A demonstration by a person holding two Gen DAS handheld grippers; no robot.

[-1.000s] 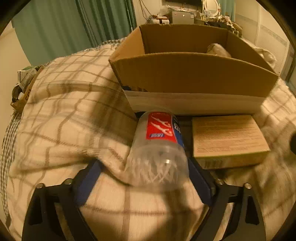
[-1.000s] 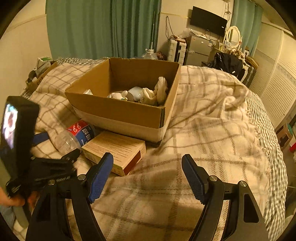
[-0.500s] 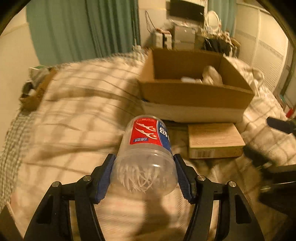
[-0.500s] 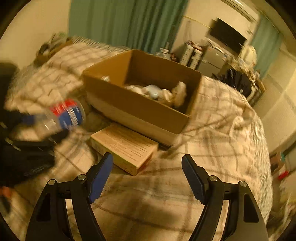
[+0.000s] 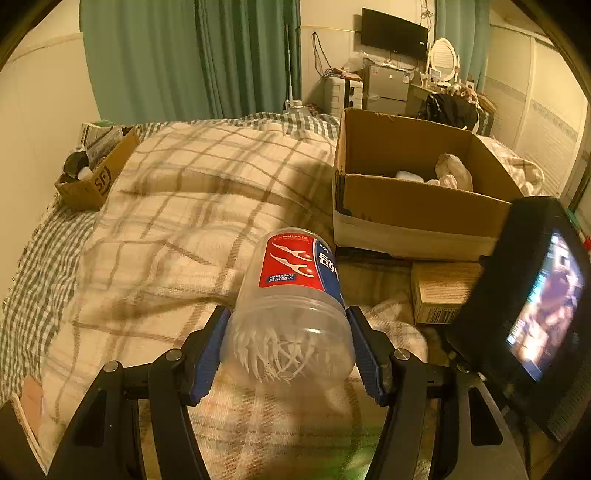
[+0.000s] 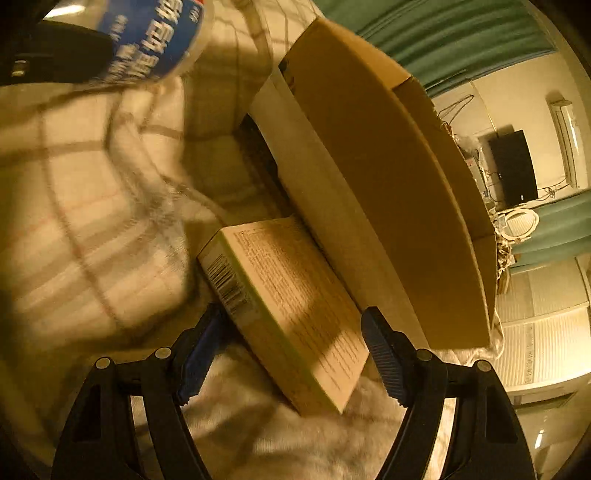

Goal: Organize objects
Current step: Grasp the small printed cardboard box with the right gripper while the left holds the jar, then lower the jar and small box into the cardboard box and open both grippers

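My left gripper (image 5: 290, 350) is shut on a clear plastic jar of floss picks (image 5: 291, 306) with a red and blue label, held above the plaid blanket (image 5: 177, 221). The jar also shows at the top left of the right wrist view (image 6: 147, 40). An open cardboard box (image 5: 417, 199) with several items inside sits ahead and to the right. A flat tan carton (image 6: 291, 302) lies against the box's front. My right gripper (image 6: 295, 354) is open, tilted, its jaws straddling the carton's near end. The right gripper's body (image 5: 532, 306) shows at the right of the left wrist view.
A small cardboard box (image 5: 92, 173) of odds and ends sits at the bed's far left edge. Green curtains (image 5: 192, 59) hang behind. A TV (image 5: 395, 33), mini fridge and cluttered furniture stand at the back right. The blanket bunches into folds (image 6: 140, 206) beside the carton.
My left gripper closed on the jar and lifted it off the blanket. My right gripper swung down and rolled, coming in close around the tan carton.
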